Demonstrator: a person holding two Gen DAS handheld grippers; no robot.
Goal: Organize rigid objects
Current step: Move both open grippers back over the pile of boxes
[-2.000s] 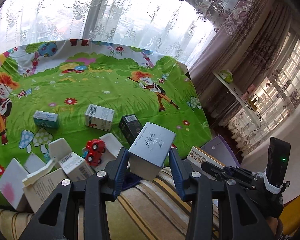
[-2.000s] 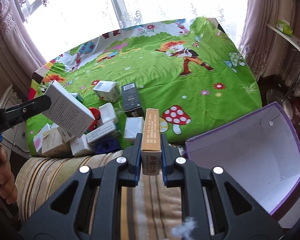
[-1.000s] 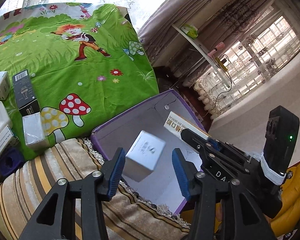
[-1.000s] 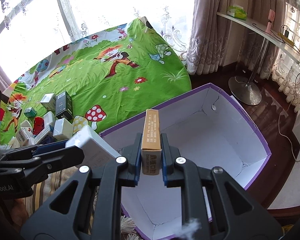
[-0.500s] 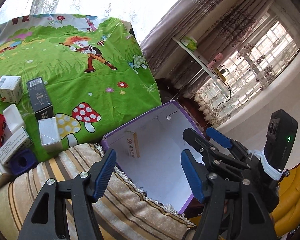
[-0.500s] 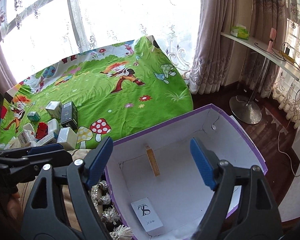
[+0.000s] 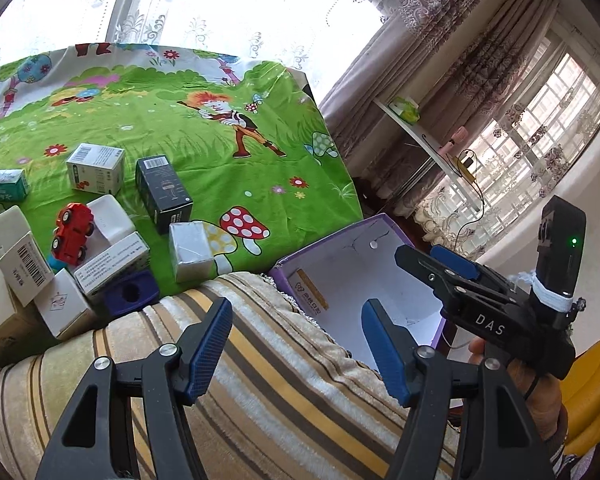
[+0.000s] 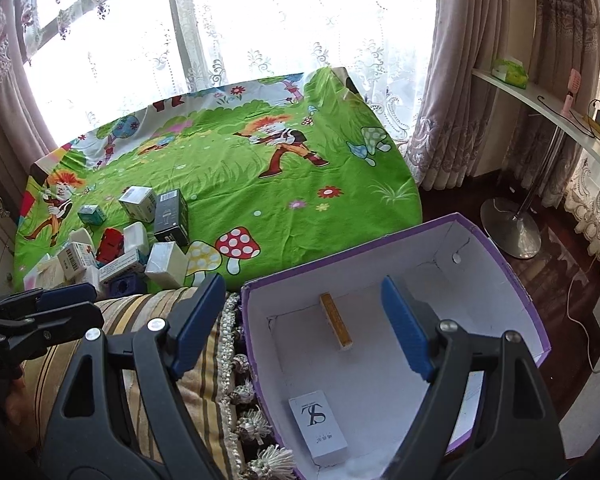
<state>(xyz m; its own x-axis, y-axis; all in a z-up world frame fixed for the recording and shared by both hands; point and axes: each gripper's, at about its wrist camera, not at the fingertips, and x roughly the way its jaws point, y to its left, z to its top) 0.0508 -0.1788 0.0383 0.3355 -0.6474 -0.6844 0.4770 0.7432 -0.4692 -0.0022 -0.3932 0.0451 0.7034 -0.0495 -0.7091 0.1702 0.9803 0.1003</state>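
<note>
Lying flat on the white floor of the purple box [image 8: 516,280], nearest the person, a white carton [image 8: 318,426] printed with a large black monogram points its long axis roughly away from the right gripper [image 8: 304,324], angled a little to one side. Farther in, a slim yellow-orange carton [image 8: 336,322] rests on one long side near the box's back-left corner, its long axis also running front to back, tilted slightly. It is narrow, stick-like, with small print along its face; the left wrist view shows that print as an orange strip on a white side.

Both cartons sit apart from each other and from the tools. The right gripper hangs above the box with its blue-padded jaws spread wide and nothing between them; the yellow-orange carton shows in the gap between the pads but well below, and the white carton lies lower in the frame, closer to the handles. The left gripper [image 7: 296,346] hovers over a striped cushion [image 7: 260,380] beside the box, jaws likewise apart and empty.

Beyond the cushion, on the green cartoon bedsheet [image 7: 228,168], a loose cluster of boxes waits: a silver-wrapped box [image 7: 190,250] next to a printed mushroom, a dark upright-printed carton [image 7: 164,194] lying flat, a red toy car [image 7: 73,232], a white barcode box [image 7: 95,168] and a small teal box [image 7: 5,185] farthest out.
</note>
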